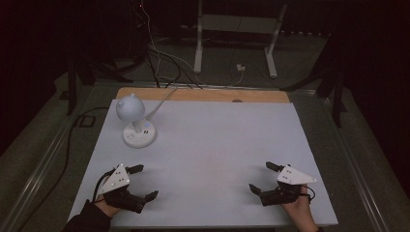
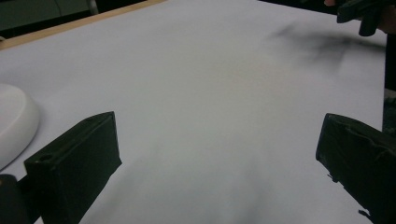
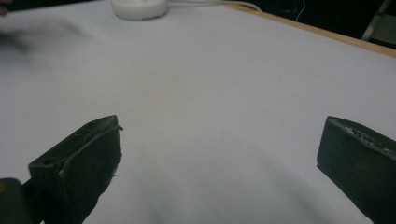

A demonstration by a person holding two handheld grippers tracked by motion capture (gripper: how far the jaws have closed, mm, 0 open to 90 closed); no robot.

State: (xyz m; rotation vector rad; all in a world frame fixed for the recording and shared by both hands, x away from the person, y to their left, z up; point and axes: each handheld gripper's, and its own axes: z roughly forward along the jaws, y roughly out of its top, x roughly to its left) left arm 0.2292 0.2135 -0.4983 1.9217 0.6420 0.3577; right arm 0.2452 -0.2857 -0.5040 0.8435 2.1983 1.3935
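A smooth matte white sheet covered the desk (image 1: 208, 145), its bare wooden strip showing along the far edge. A white round-based lamp (image 1: 137, 121) with a domed head stood near the far-left corner. Left gripper (image 1: 143, 182) and right gripper (image 1: 261, 177) rested near the near corners, blocky black jaws spread apart, empty.

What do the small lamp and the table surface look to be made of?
The lamp looks like smooth white plastic: uniform, softly glossy dome and round base. The table shows a matte white top, probably laminate or a sheet, over a wooden-looking far edge.
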